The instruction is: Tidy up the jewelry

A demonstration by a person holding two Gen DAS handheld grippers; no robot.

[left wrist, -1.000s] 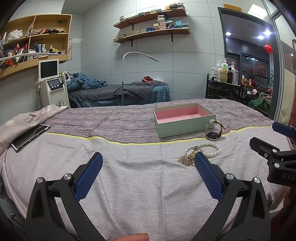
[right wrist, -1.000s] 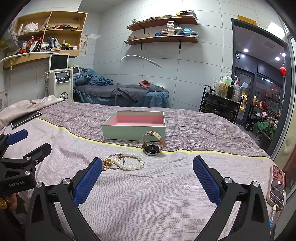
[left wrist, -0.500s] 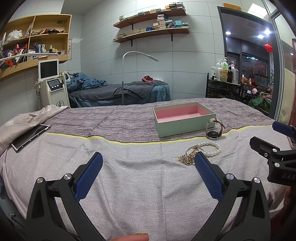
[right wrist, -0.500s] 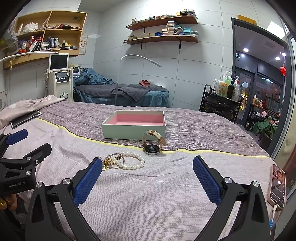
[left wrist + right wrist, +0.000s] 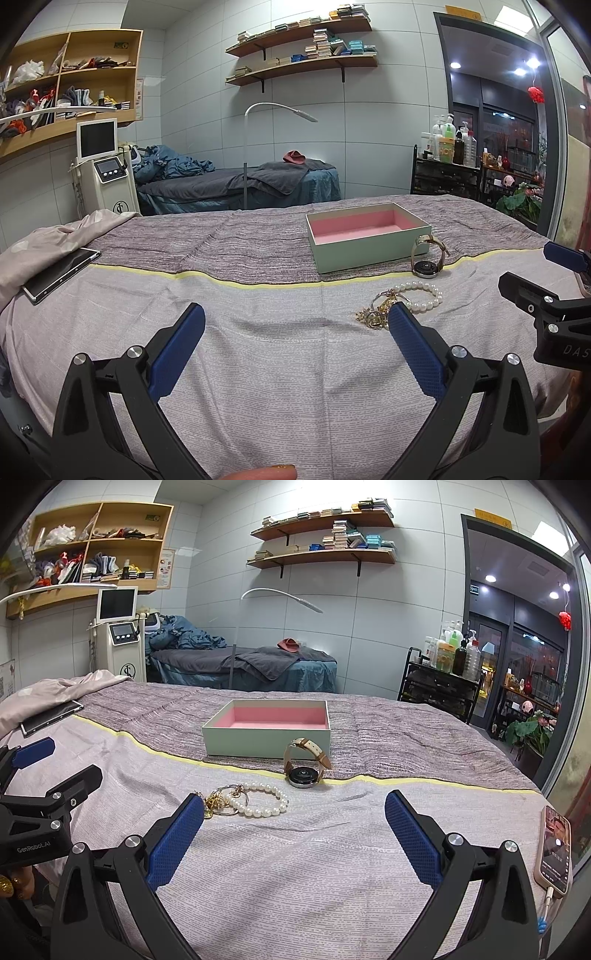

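We hold the left gripper (image 5: pixel 295 325) and right gripper (image 5: pixel 294 808) spread wide and empty above the bed's grey cover (image 5: pixel 295 867). The white pearl bracelet (image 5: pixel 260 800), touching a gold chain tangle (image 5: pixel 216 800), lies near the pale-green, pink-lined box (image 5: pixel 266 734); we should pinch one strand low. How the tangle knots is unclear.

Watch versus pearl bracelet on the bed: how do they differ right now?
The watch stands on edge, strap looped upward; the pearl bracelet lies flat. The watch sits nearer the box; the bracelet sits nearer the grippers, touching gold jewelry. Both remain outside the box.
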